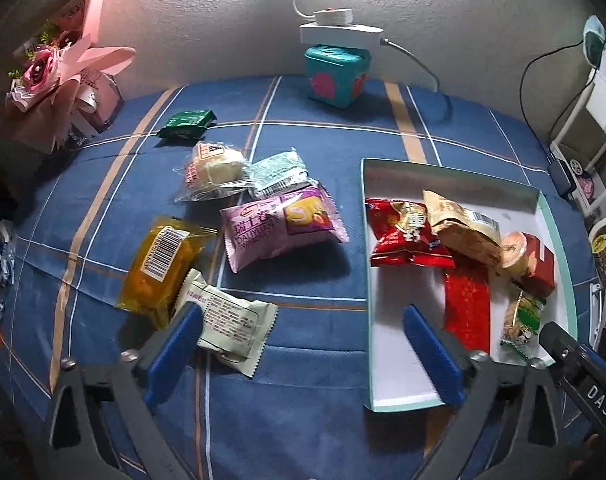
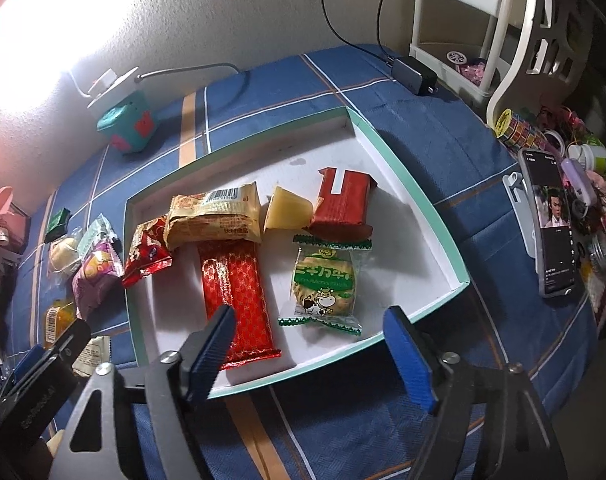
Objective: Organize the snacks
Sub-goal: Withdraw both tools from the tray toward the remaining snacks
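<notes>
A white tray with a teal rim (image 1: 551,216) (image 2: 423,208) lies on the blue checked cloth and holds several snacks: a long red wrapper (image 2: 235,292), a green cookie packet (image 2: 323,284), a tan packet (image 2: 219,216), a jelly cup (image 2: 285,214) and a red box (image 2: 343,204). Left of the tray lie loose snacks: a pale green packet (image 1: 231,324), a yellow packet (image 1: 159,264), a pink roll packet (image 1: 279,228) and a bun packet (image 1: 215,168). My left gripper (image 1: 303,316) is open over the cloth beside the pale green packet. My right gripper (image 2: 309,320) is open above the tray's near edge, gripping nothing.
A teal box (image 1: 337,76) with a white power strip on it stands at the back by the wall. A pink flower bouquet (image 1: 55,76) sits at the back left. A phone (image 2: 551,224), a charger (image 2: 415,70) and a white rack (image 2: 463,20) crowd the right side.
</notes>
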{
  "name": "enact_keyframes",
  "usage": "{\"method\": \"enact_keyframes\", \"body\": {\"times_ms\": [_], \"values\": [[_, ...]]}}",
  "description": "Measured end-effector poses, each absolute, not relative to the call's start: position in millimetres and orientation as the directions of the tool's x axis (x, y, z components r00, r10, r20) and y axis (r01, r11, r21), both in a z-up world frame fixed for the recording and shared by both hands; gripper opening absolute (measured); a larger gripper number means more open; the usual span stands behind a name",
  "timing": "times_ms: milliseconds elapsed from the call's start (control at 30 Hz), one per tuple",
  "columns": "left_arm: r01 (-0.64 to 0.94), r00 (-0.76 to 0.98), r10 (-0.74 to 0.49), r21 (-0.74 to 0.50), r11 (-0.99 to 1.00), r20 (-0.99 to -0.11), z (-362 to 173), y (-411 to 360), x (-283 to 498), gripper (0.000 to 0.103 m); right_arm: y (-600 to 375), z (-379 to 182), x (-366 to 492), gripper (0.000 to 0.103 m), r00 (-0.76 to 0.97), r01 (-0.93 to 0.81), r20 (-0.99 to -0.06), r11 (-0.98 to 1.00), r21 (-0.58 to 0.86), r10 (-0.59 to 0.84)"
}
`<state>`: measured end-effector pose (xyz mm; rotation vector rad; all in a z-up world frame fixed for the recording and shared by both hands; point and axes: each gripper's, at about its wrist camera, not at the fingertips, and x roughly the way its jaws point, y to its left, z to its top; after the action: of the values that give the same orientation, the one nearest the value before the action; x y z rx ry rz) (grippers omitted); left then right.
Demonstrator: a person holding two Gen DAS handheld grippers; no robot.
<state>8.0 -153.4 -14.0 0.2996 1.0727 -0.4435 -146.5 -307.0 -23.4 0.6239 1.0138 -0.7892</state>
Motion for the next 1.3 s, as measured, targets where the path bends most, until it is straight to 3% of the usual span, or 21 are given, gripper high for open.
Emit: {"method": "enact_keyframes", "body": {"times_ms": [200, 700, 1300], "values": [[0.486, 0.411, -0.192, 0.036, 0.873, -0.891, -15.0, -151.8, 10.9, 0.102, -305.1, -22.8, -141.7, 0.103, 0.312, 0.805, -0.906, 0.585, 0.092, -0.287], [0.514, 0.439, -0.226, 0.037, 0.857, -0.87, 1.4, -145.2, 13.8, 0.102, -301.3, -21.2, -136.6, 0.103, 0.3, 0.79, -0.911, 0.609, 0.072, -0.282], [0.278, 0.432, -0.023, 0.109, 0.954, -0.902, 1.4, -32.4, 85.3, 0.102, -252.9, -25.5, -88.0, 0.103, 0.336, 0.698, -0.925, 0.707, 0.115, -0.181]]}}
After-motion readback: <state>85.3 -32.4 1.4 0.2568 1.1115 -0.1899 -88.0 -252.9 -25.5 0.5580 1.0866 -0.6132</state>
